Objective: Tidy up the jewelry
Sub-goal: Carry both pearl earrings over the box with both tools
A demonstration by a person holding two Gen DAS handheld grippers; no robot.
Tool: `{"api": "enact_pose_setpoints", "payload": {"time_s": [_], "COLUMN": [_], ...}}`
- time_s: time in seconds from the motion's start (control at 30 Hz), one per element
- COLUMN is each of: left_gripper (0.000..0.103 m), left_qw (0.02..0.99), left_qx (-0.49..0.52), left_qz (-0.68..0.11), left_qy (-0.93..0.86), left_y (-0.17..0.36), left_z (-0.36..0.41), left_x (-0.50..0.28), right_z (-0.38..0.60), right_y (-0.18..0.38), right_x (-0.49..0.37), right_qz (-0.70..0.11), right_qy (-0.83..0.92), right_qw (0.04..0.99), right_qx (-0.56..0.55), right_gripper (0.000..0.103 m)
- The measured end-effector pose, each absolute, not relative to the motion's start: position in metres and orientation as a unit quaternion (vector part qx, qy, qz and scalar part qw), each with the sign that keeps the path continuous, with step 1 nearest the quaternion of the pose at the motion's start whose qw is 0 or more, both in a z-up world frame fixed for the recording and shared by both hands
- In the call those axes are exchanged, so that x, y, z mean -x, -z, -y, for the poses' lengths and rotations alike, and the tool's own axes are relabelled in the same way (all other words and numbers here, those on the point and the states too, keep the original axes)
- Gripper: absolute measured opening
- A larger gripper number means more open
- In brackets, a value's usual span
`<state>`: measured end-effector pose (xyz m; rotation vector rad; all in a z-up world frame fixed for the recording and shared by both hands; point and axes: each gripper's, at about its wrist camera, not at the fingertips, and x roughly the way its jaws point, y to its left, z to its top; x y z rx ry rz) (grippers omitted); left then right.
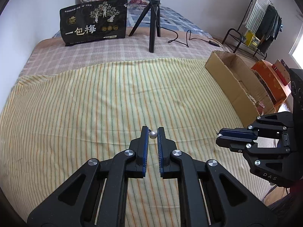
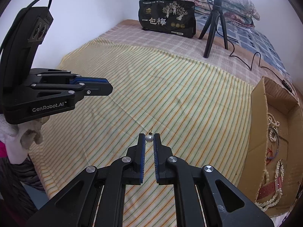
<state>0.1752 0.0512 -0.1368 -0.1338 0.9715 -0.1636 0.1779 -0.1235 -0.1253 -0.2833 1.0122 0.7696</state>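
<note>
My left gripper [image 1: 153, 132] is shut on a white pearl earring [image 1: 153, 135], held at the fingertips above the yellow striped cloth [image 1: 113, 98]. My right gripper [image 2: 149, 137] is shut on a second pearl earring [image 2: 149, 138] the same way. In the left wrist view the right gripper [image 1: 219, 134] shows at the right, with its pearl [image 1: 219, 135] at the tip. In the right wrist view the left gripper [image 2: 110, 87] shows at the left; its pearl is hidden there. A cardboard box [image 2: 259, 98] at the right holds pearl necklaces [image 2: 272, 126].
The box [image 1: 223, 70] sits at the bed's right edge beside an orange box [image 1: 269, 75]. A black snack bag [image 1: 93, 22], a black tripod [image 1: 153, 19] and a cable [image 1: 181, 37] stand at the back. A clothes rack [image 1: 261, 19] is at far right.
</note>
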Motion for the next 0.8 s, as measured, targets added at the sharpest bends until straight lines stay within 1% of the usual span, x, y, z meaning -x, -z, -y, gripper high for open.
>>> {"api": "enact_pose_setpoints", "payload": {"time_s": [0.57,0.8], "left_gripper": [0.007,0.007], "left_qw": [0.895,0.894], "left_qx": [0.062,0.058], "left_qz": [-0.42,-0.411], "left_qy": [0.138,0.166], "left_y": [0.088,0.081], "left_z": [0.018,0.055], "left_x": [-0.189,-0.2], "right_z": [0.211,0.247], "right_y": [0.085,0.083], "right_x": [-0.194,-0.209], "right_qz": [-0.44,-0.441], "right_qy": [-0.29,-0.26], "right_qw": [0.846,0.857], "right_qx": [0.078,0.052], "right_gripper": [0.007,0.007]}}
